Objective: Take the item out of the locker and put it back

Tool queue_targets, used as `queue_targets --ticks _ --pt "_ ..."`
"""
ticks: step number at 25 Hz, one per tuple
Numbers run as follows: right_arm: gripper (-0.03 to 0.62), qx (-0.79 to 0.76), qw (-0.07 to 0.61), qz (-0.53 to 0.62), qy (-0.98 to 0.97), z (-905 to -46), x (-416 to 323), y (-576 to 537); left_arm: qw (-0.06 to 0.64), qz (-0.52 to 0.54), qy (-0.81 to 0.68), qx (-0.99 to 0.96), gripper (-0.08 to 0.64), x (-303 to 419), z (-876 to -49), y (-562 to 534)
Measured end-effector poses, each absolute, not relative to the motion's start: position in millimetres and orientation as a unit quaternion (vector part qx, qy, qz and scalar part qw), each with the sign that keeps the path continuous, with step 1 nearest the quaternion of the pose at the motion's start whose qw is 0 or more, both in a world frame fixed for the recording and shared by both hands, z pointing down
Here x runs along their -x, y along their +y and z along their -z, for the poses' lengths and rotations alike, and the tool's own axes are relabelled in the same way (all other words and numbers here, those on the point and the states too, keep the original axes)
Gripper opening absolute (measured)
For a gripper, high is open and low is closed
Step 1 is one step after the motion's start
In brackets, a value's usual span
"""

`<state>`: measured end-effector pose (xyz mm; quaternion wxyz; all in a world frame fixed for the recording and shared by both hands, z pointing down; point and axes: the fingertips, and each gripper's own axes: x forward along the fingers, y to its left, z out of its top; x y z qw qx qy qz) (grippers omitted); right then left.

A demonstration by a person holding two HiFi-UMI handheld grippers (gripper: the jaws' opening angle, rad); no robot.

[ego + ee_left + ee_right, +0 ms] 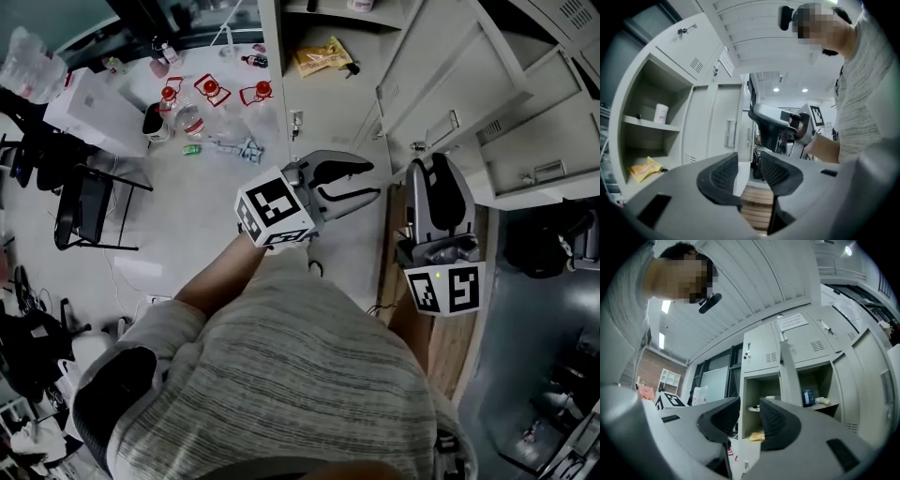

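Air alone fills half-open left tongs (749, 161) and right tongs (750, 408)

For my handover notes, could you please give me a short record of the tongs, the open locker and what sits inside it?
left tongs: open, nothing between them
right tongs: open, nothing between them
locker: door open, one shelf inside
yellow packet: lying on the bottom of the locker, below the shelf
white tub: upright on the shelf
task state: packet not yet picked up
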<state>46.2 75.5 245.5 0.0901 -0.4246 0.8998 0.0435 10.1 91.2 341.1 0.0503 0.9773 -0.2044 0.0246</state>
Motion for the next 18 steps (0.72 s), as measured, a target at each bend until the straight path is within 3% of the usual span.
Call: queue_targets --ticks 7,18 --pt "0.137 0.357 0.025 -0.02 0.933 -279.3 27.9 62.1 0.041 -0.019 -0.273 -0.961 0.141 47.1 -341.4 77.6" --pt "0.137 0.393 -0.004 -0.021 0.919 -286.4 111.3 -21.5 0.029 -0.004 -0.277 -0.96 0.126 141.6 -335.1 11.7"
